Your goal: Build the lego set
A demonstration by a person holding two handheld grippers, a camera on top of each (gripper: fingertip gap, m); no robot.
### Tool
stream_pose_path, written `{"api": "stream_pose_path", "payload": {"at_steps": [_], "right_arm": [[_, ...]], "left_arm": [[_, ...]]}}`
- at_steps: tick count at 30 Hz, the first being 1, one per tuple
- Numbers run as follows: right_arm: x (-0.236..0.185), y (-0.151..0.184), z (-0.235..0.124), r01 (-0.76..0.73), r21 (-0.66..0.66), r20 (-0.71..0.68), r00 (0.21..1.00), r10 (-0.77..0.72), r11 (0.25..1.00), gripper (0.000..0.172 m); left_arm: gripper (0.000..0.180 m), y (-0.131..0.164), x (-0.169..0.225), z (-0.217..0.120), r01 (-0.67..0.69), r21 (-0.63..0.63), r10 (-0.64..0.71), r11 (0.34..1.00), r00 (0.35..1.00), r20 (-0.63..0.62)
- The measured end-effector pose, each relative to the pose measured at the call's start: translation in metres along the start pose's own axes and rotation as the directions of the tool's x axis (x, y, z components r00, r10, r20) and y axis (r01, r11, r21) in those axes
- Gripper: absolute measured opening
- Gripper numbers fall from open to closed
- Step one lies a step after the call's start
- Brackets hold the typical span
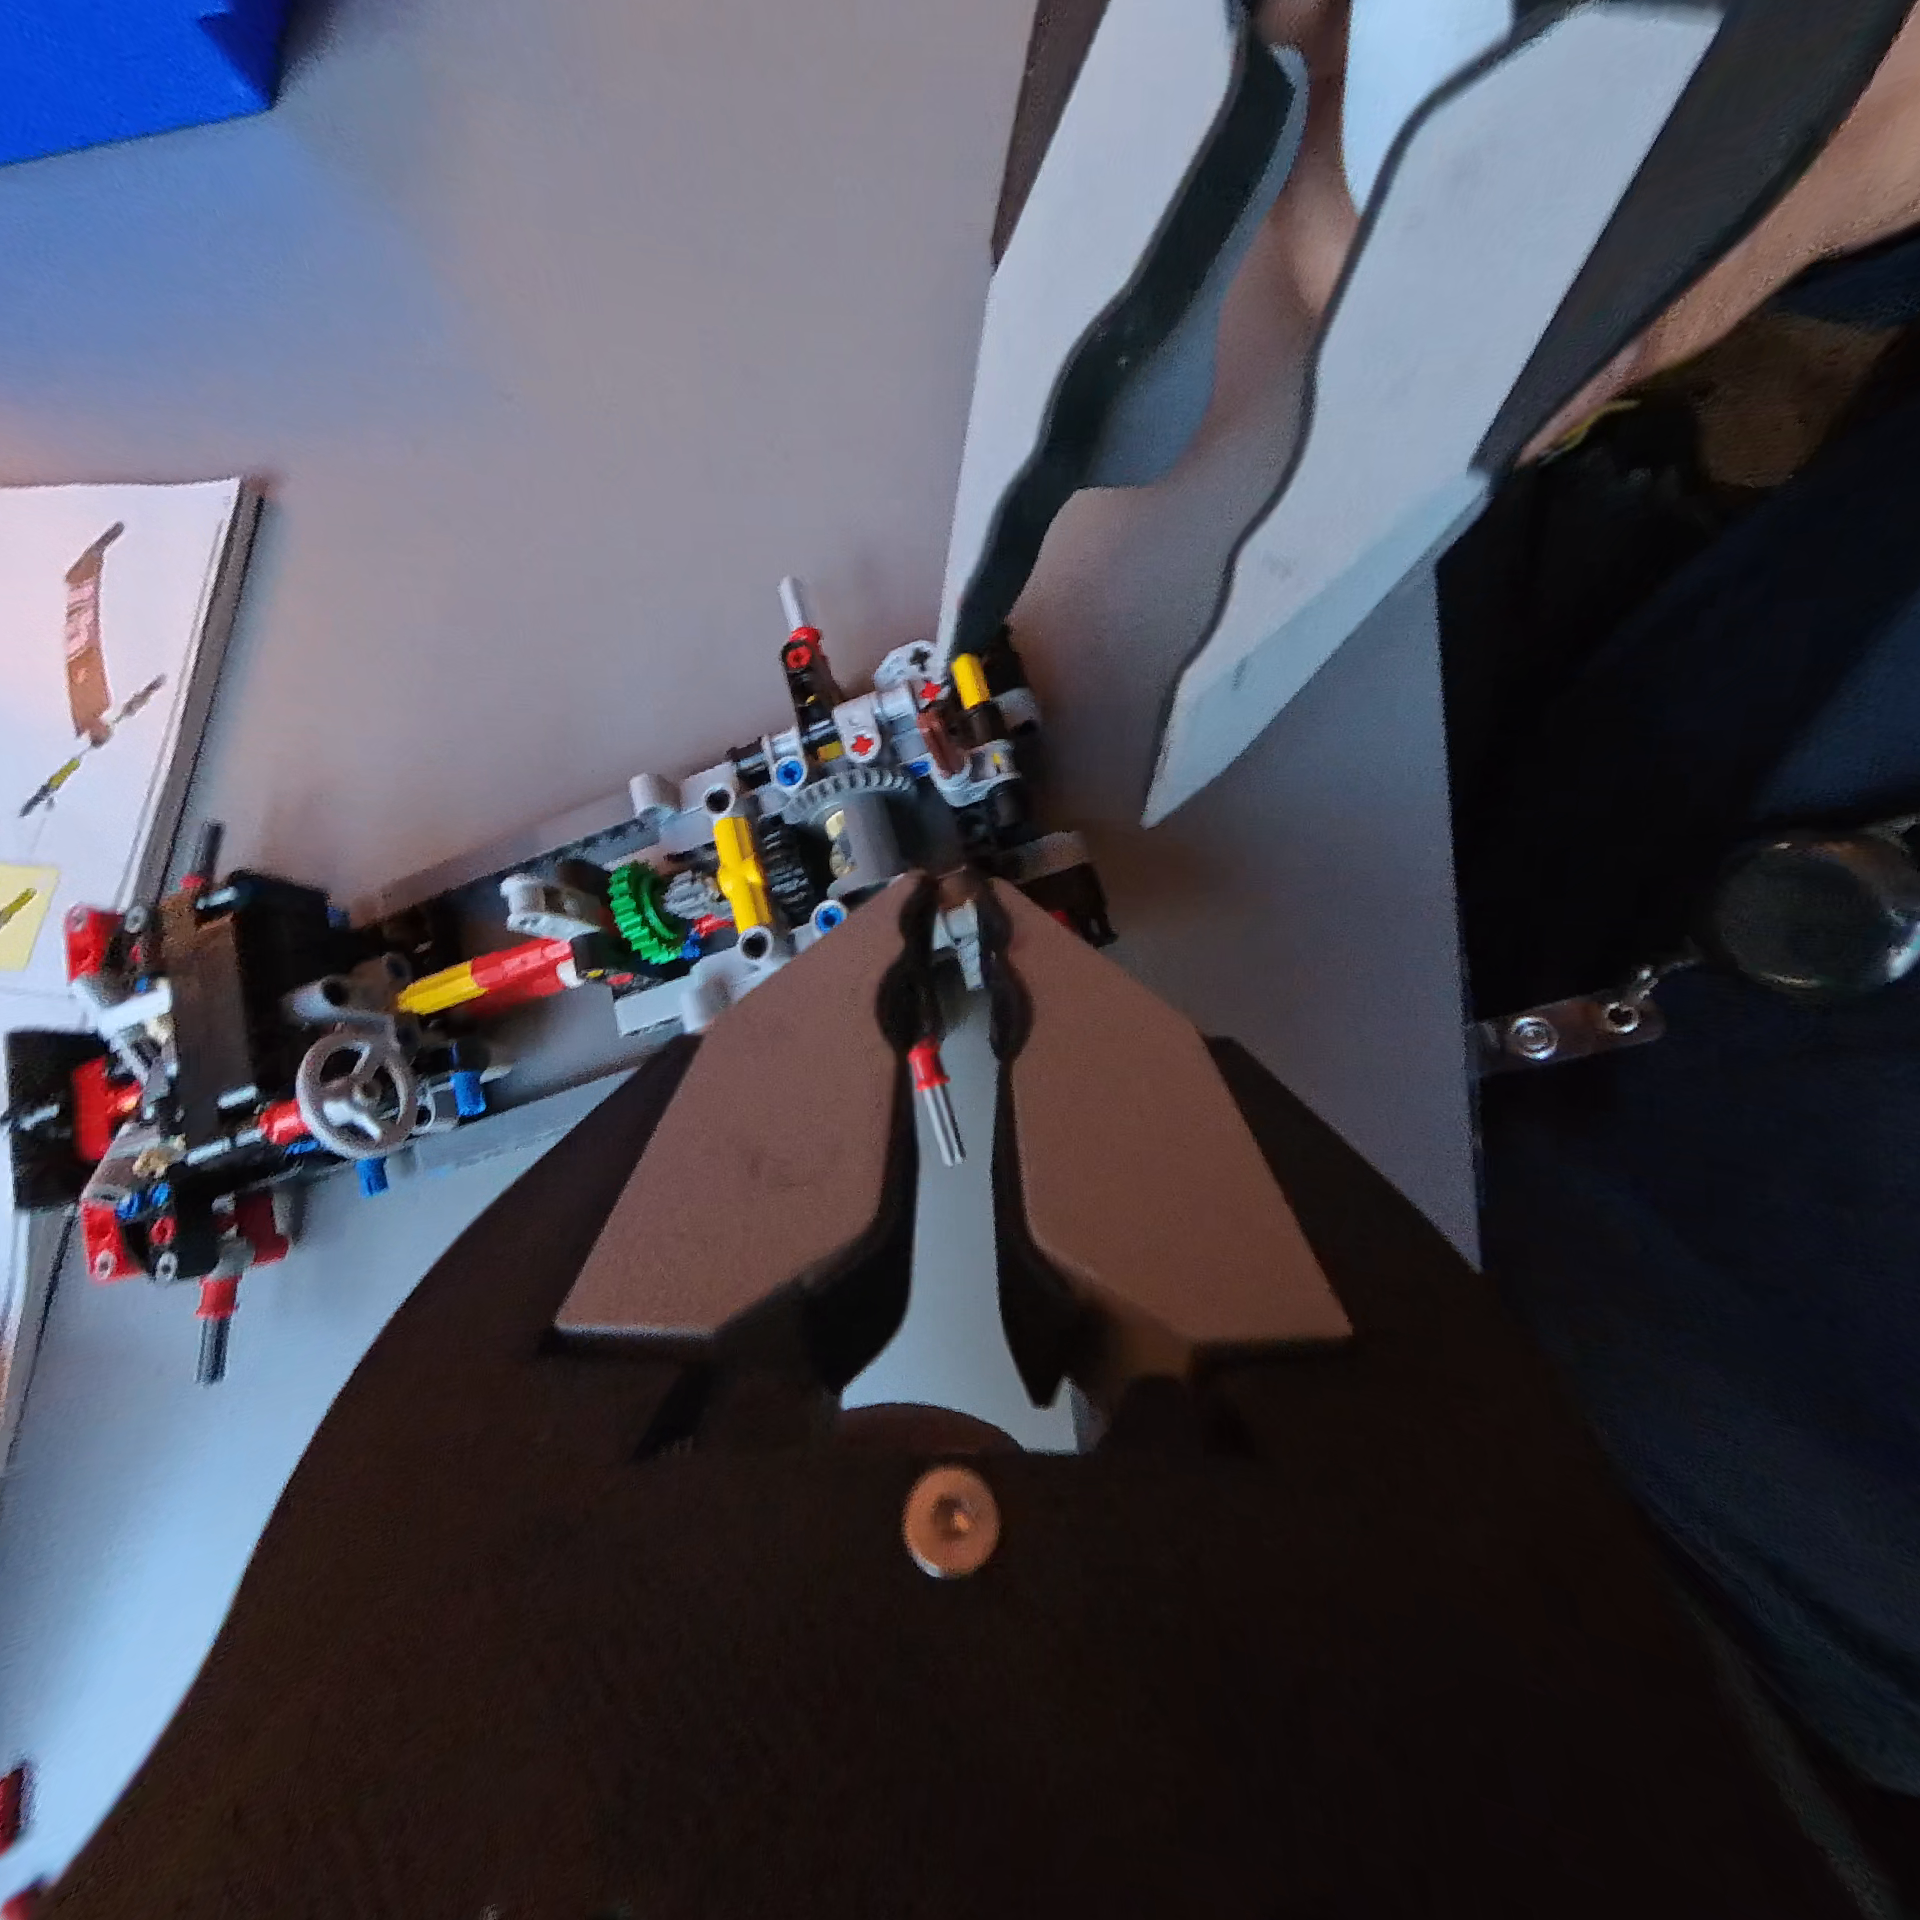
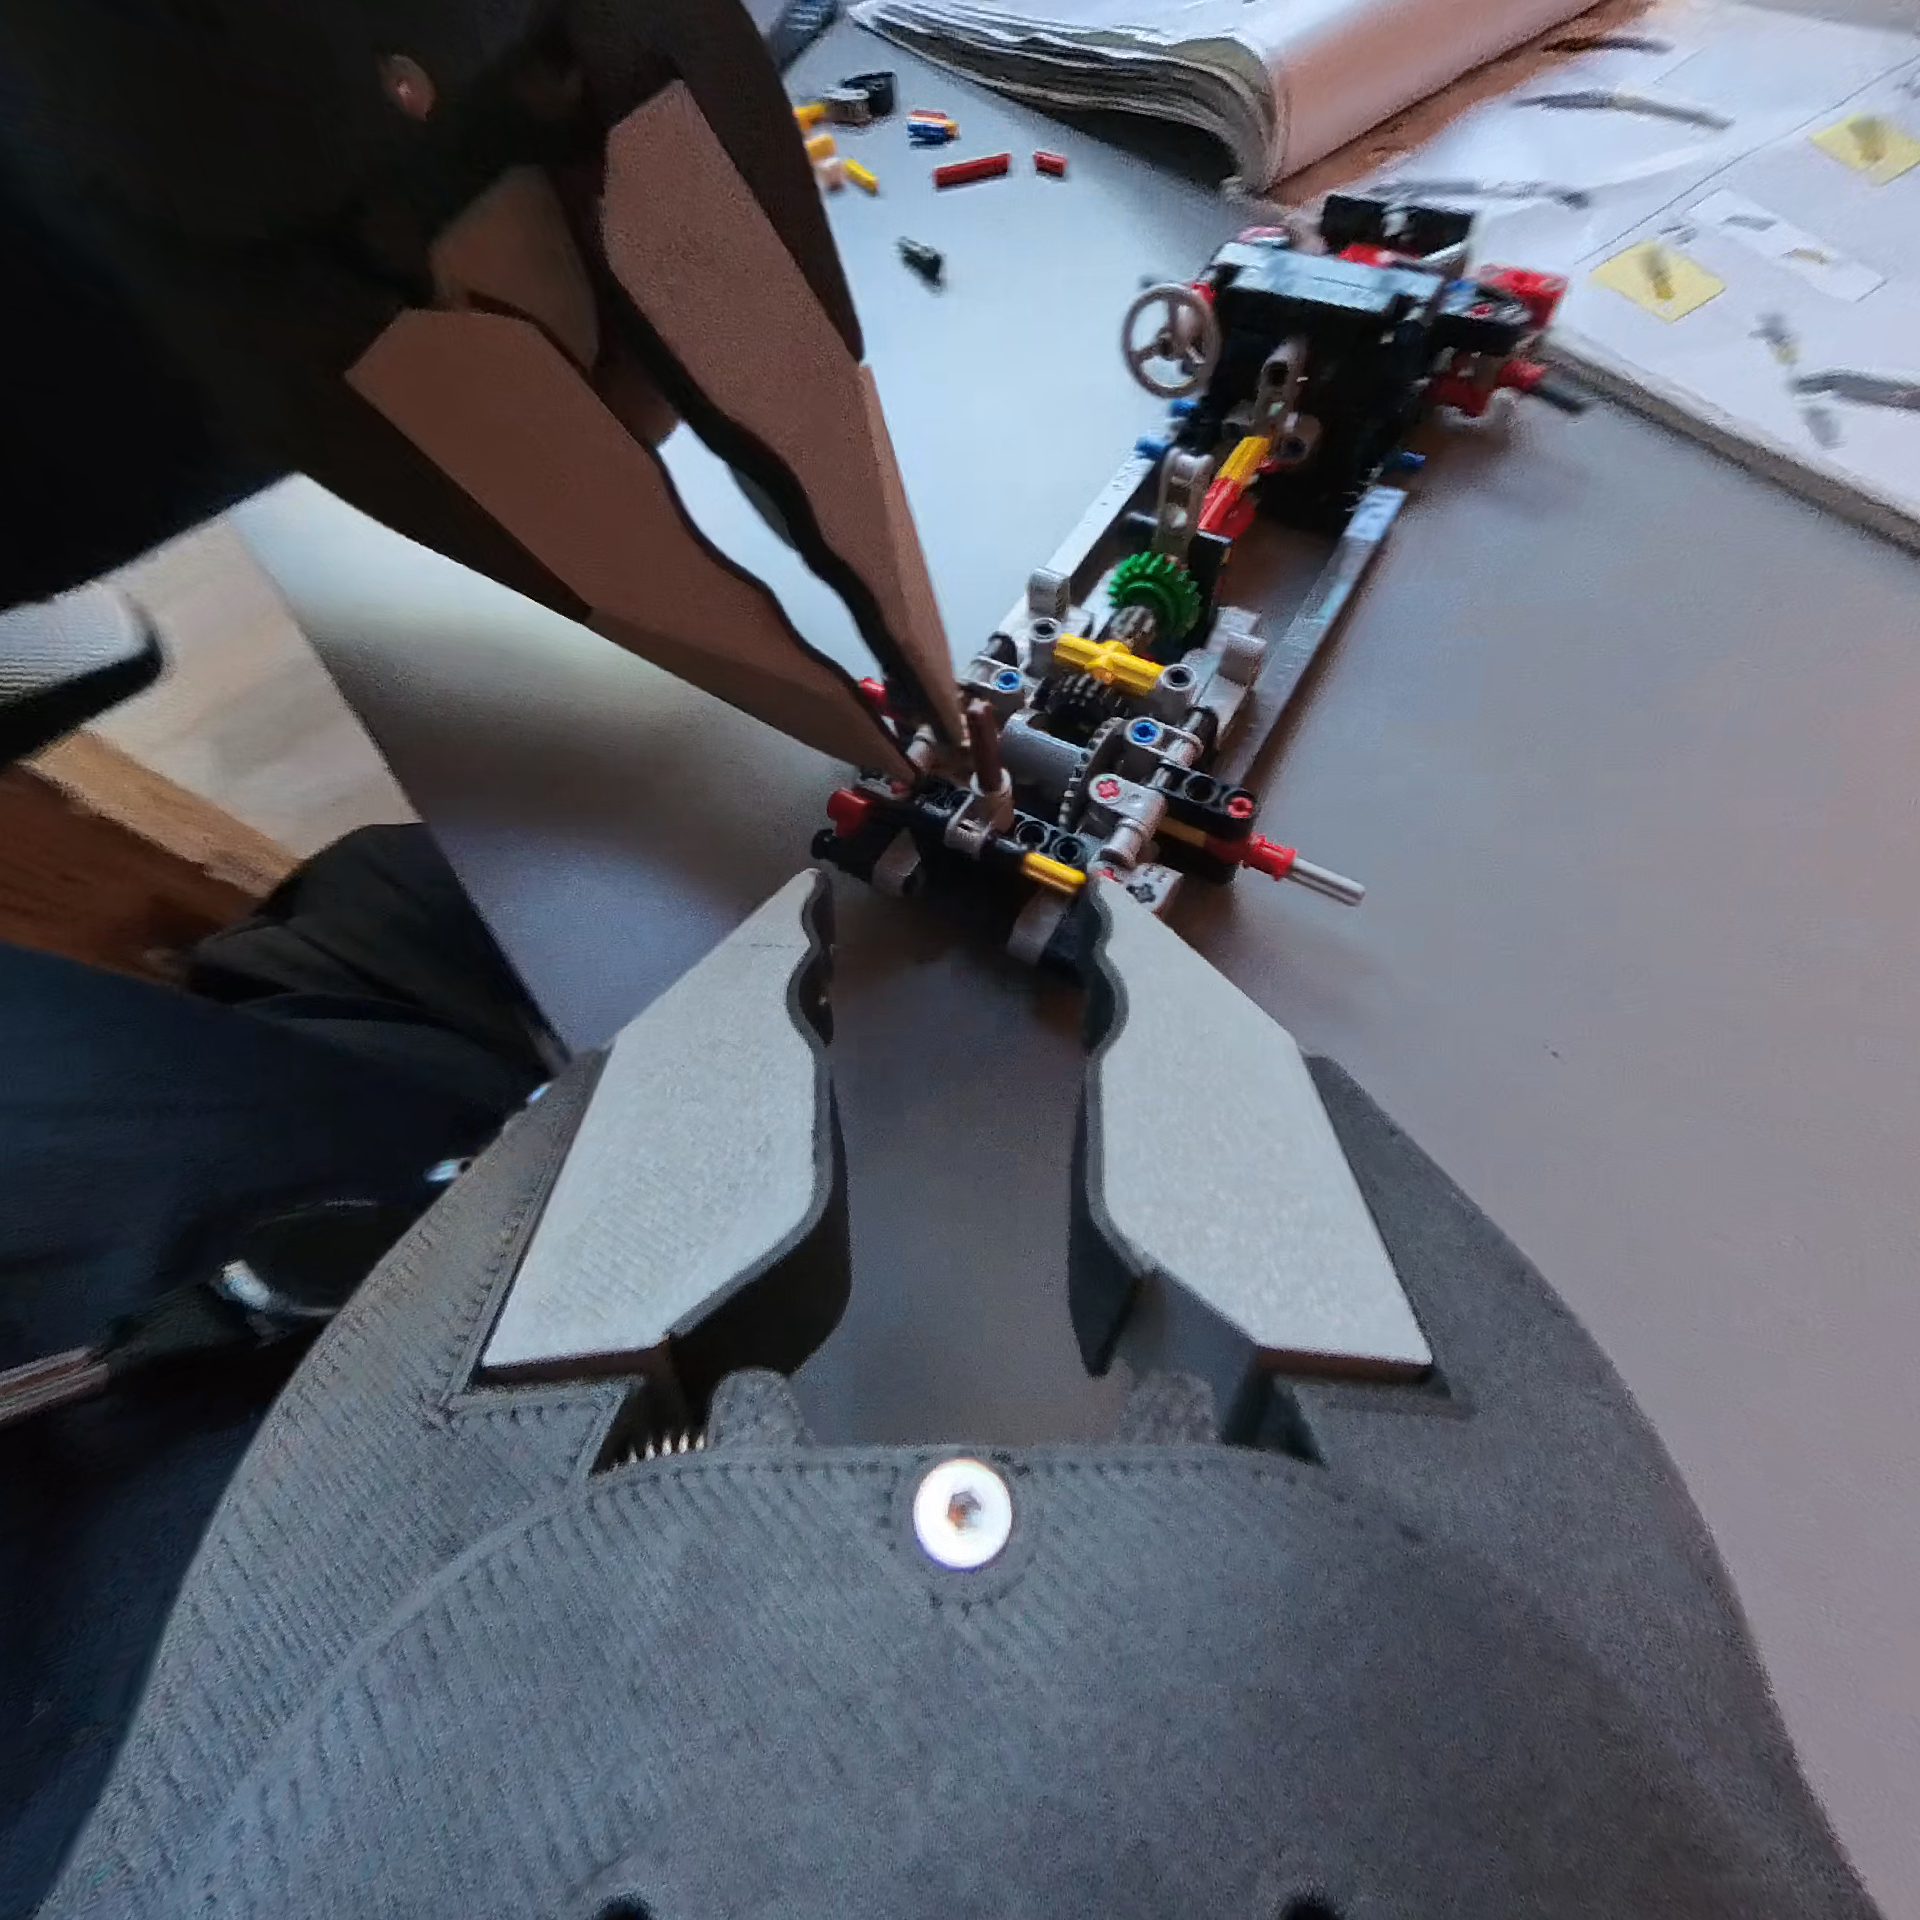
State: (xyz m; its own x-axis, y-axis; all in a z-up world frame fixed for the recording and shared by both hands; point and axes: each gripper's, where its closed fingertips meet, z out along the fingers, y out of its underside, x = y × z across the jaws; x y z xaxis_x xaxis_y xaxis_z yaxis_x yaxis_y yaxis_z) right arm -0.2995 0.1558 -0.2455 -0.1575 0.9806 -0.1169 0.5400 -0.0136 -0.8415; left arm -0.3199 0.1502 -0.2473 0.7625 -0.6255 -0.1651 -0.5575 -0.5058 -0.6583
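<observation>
There are two hand-held grippers, and each one has two fingers. The left gripper (image 1: 956,894) has brown fingers. They are squeezed almost together, and their tips poke into the near end of one long toy car frame built from grey, black, red and yellow plastic bricks (image 2: 1132,686). A small grey piece of the frame sits between the tips, right by a short brown plastic rod (image 2: 985,753) that stands up from the frame. I cannot tell if the tips really pinch it. One little grey pin with a red collar (image 1: 935,1101) lies below the gap between the brown fingers, closer to the camera than the tips.

The right gripper (image 2: 956,914) has pale grey fingers. They are spread wide apart and hold nothing. One fingertip (image 2: 1117,935) touches the end of the frame, just beside one yellow peg (image 2: 1051,871). The other fingertip is clear of it.

On the frame, farther from both grippers, there is one green gear wheel (image 2: 1153,592), one yellow cross-shaped piece (image 2: 1107,660) and, at the far end, one grey steering wheel (image 2: 1169,338).

It all rests on a grey table (image 2: 1558,935). Far past the grippers lie a handful of small loose bricks (image 2: 935,135) and two open paper booklets (image 2: 1714,260). One blue box (image 1: 135,62) sits far off from the left gripper.
</observation>
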Motion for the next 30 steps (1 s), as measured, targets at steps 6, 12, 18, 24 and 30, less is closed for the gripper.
{"api": "stream_pose_path", "payload": {"at_steps": [6,12,18,24,30], "right_arm": [[0.013,0.003,-0.002,0.036,-0.008,-0.091,0.995,-0.037,0.999,0.034],[0.023,0.004,-0.008,0.012,-0.005,-0.115,0.993,-0.013,1.0,0.036],[0.019,0.002,-0.003,0.017,-0.004,-0.111,0.994,-0.017,1.0,0.039],[0.02,0.002,-0.001,0.036,-0.007,-0.147,0.988,-0.036,0.999,0.038],[0.019,-0.003,-0.001,0.072,0.02,-0.218,0.974,-0.066,0.997,0.042]], "left_arm": [[0.0,-0.013,0.007,0.01,0.042,0.044,-0.041,0.998,0.999,-0.009],[0.0,-0.016,-0.013,-0.004,0.084,0.089,-0.088,0.992,0.995,0.049],[0.008,-0.004,-0.023,0.006,0.057,0.008,-0.057,0.998,0.998,-0.002],[0.0,-0.011,-0.012,0.021,0.207,0.061,-0.205,0.976,0.978,-0.048],[0.0,-0.013,-0.014,0.021,0.355,0.135,-0.358,0.925,0.934,0.003]]}}
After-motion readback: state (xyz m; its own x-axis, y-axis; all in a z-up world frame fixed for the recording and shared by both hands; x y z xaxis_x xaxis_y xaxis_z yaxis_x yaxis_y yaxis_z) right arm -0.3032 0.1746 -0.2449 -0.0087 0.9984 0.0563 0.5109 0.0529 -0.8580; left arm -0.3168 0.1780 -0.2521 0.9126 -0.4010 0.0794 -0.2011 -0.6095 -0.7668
